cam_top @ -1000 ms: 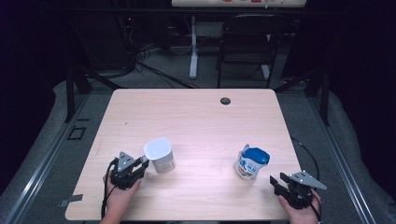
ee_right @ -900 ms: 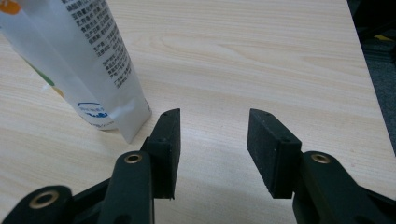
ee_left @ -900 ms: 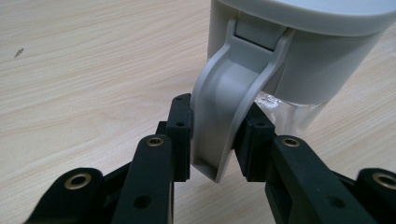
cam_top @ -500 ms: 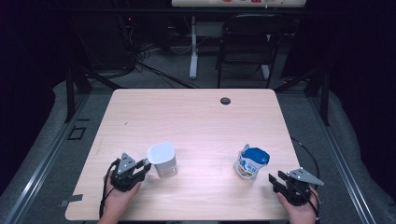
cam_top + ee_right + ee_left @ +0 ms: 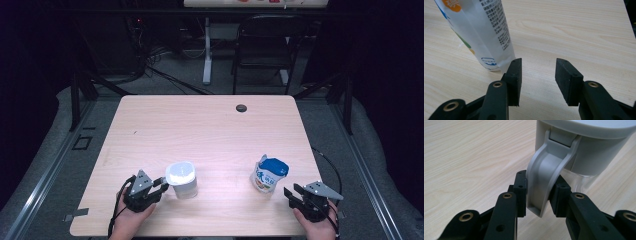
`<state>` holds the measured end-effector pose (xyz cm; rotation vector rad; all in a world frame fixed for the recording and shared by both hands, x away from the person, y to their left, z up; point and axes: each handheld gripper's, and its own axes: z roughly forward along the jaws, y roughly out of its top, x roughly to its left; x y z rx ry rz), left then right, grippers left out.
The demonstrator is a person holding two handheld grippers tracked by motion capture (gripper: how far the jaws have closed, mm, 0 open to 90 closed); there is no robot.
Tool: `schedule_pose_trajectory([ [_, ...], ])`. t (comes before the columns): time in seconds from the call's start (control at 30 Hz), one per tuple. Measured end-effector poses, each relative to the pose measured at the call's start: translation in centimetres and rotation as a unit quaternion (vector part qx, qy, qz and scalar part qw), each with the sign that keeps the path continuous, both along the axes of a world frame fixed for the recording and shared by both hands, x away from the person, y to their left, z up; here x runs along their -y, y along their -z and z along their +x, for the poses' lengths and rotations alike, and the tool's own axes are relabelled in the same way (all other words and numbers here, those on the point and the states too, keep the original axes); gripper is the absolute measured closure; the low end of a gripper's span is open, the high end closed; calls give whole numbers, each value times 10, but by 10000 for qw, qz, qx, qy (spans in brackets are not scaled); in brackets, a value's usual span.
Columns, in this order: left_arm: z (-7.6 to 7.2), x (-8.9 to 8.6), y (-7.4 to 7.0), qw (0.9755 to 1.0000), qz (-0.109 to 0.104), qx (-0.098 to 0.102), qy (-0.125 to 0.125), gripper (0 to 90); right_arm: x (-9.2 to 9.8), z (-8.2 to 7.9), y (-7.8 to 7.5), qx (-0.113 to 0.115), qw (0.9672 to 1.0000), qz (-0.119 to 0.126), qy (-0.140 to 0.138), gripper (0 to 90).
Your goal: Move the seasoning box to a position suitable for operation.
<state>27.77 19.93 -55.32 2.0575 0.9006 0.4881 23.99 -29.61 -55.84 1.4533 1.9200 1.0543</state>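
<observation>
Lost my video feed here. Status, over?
Left gripper shut on the jug handle. Right gripper open, empty, just beside the pouch. Nothing between them on the table.

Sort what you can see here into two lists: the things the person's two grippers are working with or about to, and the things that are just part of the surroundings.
In use:
- white lidded jug, its handle clamped by the left gripper
- blue-and-white pouch, standing just ahead of the open right gripper

Just there:
- wooden table with its cable hole
- folding chair behind the table
</observation>
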Motion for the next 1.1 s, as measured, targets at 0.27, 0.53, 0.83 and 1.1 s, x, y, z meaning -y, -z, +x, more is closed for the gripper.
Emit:
schedule_pose_trajectory([
  [0.27,-4,3,0,9996,-28,4,296,706,-4,2,1,-60,10000,-64,-45,577],
  [0.53,-5,6,1,9992,-54,2,402,706,-4,1,-1,-23,9999,-48,-110,599],
  [0.83,-3,-1,0,9983,-355,-287,360,652,-7,-1,-3,-5,9997,-106,-202,614],
  [1.1,-5,-14,-12,9967,-586,-387,410,535,-6,-4,-4,11,9996,-92,-250,623],
])
